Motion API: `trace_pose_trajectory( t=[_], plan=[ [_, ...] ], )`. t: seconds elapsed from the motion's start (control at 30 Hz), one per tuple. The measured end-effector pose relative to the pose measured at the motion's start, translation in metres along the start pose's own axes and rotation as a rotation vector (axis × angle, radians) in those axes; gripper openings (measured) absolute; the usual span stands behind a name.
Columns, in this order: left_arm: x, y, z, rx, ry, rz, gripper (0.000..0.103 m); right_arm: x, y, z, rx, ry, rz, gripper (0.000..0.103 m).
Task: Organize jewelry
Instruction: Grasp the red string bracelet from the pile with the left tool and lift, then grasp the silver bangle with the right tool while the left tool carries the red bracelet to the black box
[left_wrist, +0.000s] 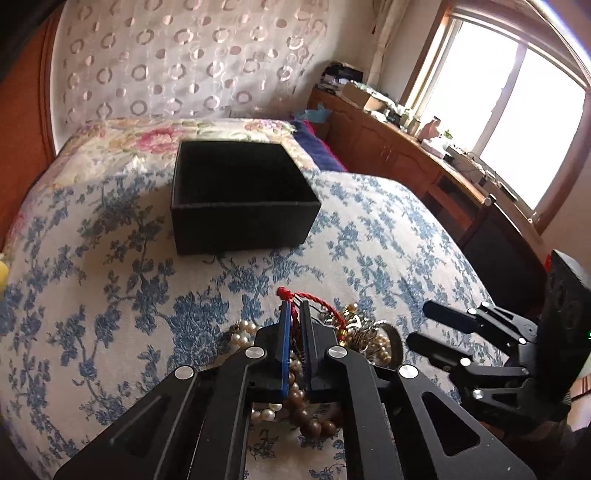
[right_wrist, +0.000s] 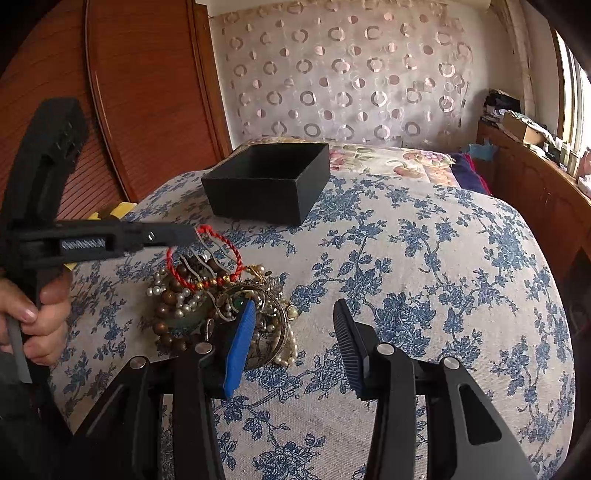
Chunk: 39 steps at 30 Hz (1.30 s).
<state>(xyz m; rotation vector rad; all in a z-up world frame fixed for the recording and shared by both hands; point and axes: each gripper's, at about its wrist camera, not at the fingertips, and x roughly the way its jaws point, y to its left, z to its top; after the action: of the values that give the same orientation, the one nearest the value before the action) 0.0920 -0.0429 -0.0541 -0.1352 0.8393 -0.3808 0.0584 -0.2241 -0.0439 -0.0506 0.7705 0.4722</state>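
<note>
One tangled heap of jewelry (right_wrist: 221, 306) lies on the bed (right_wrist: 424, 258), on its blue-flowered cover, and the pieces in it are too knotted to count surely: pale pearl strands (right_wrist: 173, 295), a string of brown wooden beads (left_wrist: 314, 424), a wide metal bangle (right_wrist: 273, 343) and one red twisted cord bracelet (right_wrist: 236, 258) can be told apart. No brand, label or writing can be read on any of it. One left gripper (left_wrist: 294, 314) has its two fingers drawn together on the red twisted cord bracelet at the far top of the heap, the cord pinched between them and looping out to the right; in the right wrist view the same cord is seen stretched up from the heap to those fingertips, the rest of the heap lying on the cover. One hand (right_wrist: 37, 317) grips the left gripper's handle at the left edge of that view. One right gripper (right_wrist: 291, 314) hangs just beside the heap on its right, its two fingers (right_wrist: 240, 343) standing moderately apart with nothing between them, the blue-padded one in front of the bangle. One black box (left_wrist: 240, 206), open-topped and unmarked, sits farther up the bed, apart from the heap; its inside is too dark to read. Beyond it lie one floral pillow (left_wrist: 147, 136), a curtain (left_wrist: 184, 55) patterned with rings, a cluttered wooden sideboard (left_wrist: 406, 147) and one bright window (left_wrist: 517, 110).
</note>
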Motion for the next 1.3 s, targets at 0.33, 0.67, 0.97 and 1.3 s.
trace_pose_trajectory(
  t=[0.33, 0.67, 0.97, 1.3],
  plan=[
    [-0.014, 0.009, 0.007, 0.004, -0.050, 0.038, 0.002, 0.014, 0.002, 0.002, -0.027, 0.042, 0.004, 0.042],
    [-0.044, 0.009, 0.016, 0.044, -0.137, 0.093, 0.002, 0.034, 0.007, -0.003, -0.055, 0.134, 0.028, 0.013],
    [-0.049, 0.013, 0.024, 0.070, -0.166, 0.114, 0.002, 0.017, 0.003, 0.010, -0.090, 0.084, 0.028, 0.007],
    [-0.039, 0.013, 0.055, 0.119, -0.191, 0.135, 0.002, 0.032, -0.009, 0.070, -0.157, 0.014, 0.006, 0.007]
  ],
)
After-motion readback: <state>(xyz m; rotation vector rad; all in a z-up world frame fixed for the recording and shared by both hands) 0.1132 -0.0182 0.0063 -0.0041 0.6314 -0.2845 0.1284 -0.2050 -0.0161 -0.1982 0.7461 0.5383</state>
